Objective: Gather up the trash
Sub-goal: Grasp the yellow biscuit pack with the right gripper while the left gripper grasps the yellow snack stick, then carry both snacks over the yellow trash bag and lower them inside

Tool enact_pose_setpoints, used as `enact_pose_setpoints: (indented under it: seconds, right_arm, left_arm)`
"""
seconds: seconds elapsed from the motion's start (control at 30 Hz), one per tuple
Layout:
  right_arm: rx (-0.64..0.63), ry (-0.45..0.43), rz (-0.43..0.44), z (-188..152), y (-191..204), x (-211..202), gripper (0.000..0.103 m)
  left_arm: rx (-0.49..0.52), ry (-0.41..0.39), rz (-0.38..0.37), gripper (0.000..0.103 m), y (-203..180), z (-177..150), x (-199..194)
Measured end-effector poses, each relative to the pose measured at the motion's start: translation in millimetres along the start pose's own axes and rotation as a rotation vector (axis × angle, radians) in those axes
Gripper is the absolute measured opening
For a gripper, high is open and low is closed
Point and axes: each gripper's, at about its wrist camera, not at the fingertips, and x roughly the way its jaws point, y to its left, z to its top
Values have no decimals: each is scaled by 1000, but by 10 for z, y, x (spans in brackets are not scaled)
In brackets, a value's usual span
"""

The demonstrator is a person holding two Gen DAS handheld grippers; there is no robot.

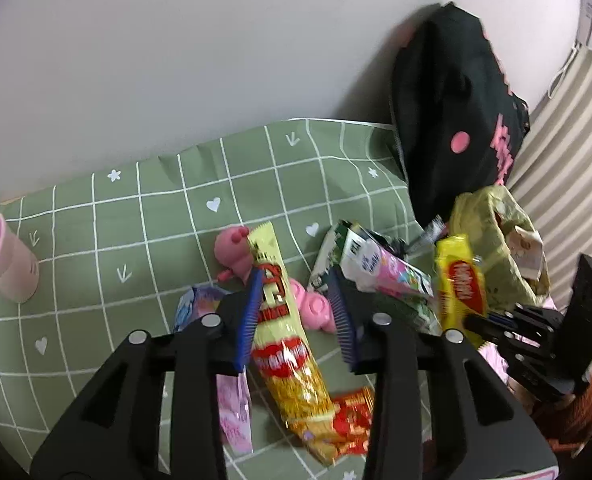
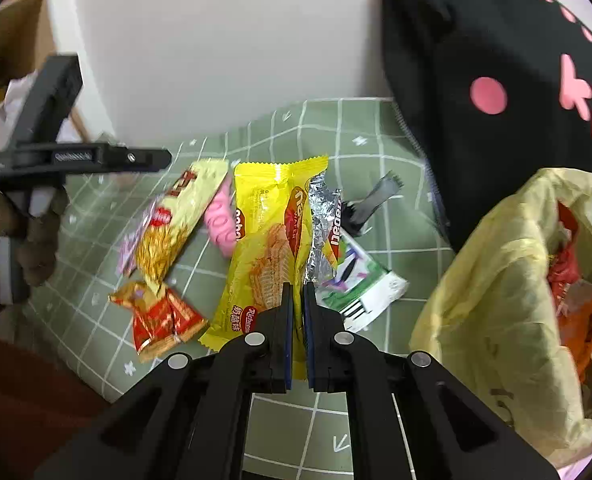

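The yellow wafer wrapper (image 2: pixel 272 248) bears "Richeese" in a red oval near its lower end and part of "nabati" in red ovals higher up. To its right, the black bag (image 2: pixel 496 92) shows pink letters "kit". Other print is unreadable.

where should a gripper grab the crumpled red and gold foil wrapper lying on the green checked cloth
Grip the crumpled red and gold foil wrapper across its pinched middle, coming from above. It lies flat on the green checked cloth, flared at both ends, with bare cloth around most of it.
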Motion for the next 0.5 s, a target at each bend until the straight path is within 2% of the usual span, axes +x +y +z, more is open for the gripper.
enact_pose_setpoints:
  seconds: [0.1,0.27,0.3,0.33,0.37,0.43,0.5]
  right_arm:
    - [46,-26,-7,9,-82,-109,6]
    - [94,-48,-54,-29,-200,-237,6]
    - [98,-50,-63,-41,-218,-260,6]
    - [102,-53,-73,-56,-236,-283,6]
    - [105,-57,-89,-70,-263,-318,6]
    - [109,-66,-114,-86,-290,-385,6]
    - [121,-93,-146,-73,-348,-508,6]
  left_arm:
    - [-9,33,12,33,24,136,178]
    - [-33,167,81,33,83,284,571]
    - [-34,188,86,30,86,288,618]
    - [-35,201,85,18,87,279,645]
    - [-33,210,74,18,65,277,658]
    - [-23,182,40,17,-27,301,585]
    - [4,114,-19,17,-241,409,393]
